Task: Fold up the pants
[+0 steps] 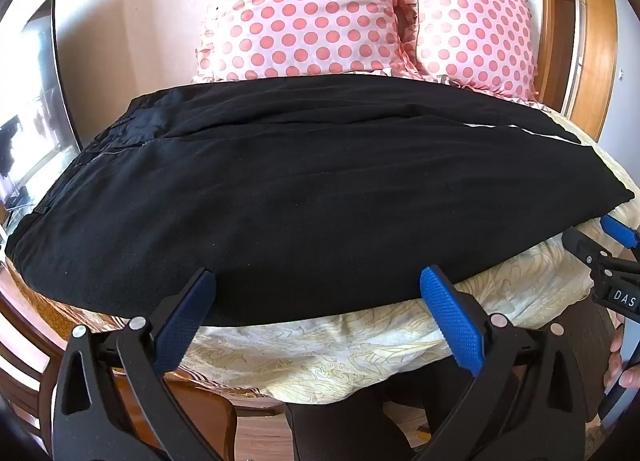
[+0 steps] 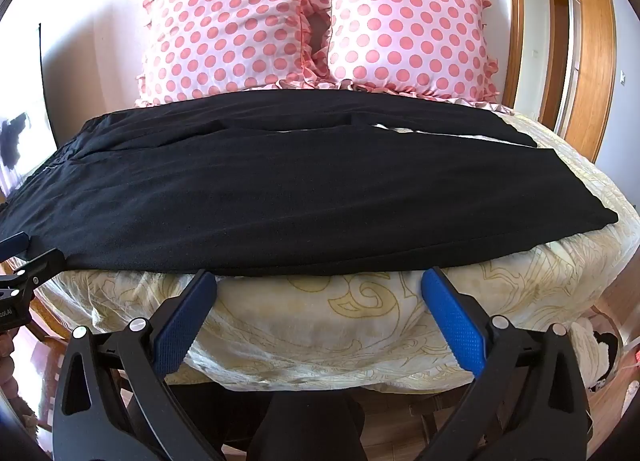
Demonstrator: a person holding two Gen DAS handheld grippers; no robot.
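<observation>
Black pants (image 1: 304,197) lie spread flat across the bed, waistband at the left, leg ends at the right; they also show in the right wrist view (image 2: 296,197). My left gripper (image 1: 318,281) is open, its blue pads at the near hem of the pants, toward the waist side. My right gripper (image 2: 318,281) is open, at the bed's near edge just below the near hem, toward the leg ends. The right gripper also shows at the right edge of the left wrist view (image 1: 616,261).
The bed has a cream patterned cover (image 2: 360,321). Two pink polka-dot pillows (image 2: 320,21) stand against the wall behind the pants. A wooden door frame (image 2: 592,61) is at the right. A dark chair (image 1: 400,421) sits below the bed's near edge.
</observation>
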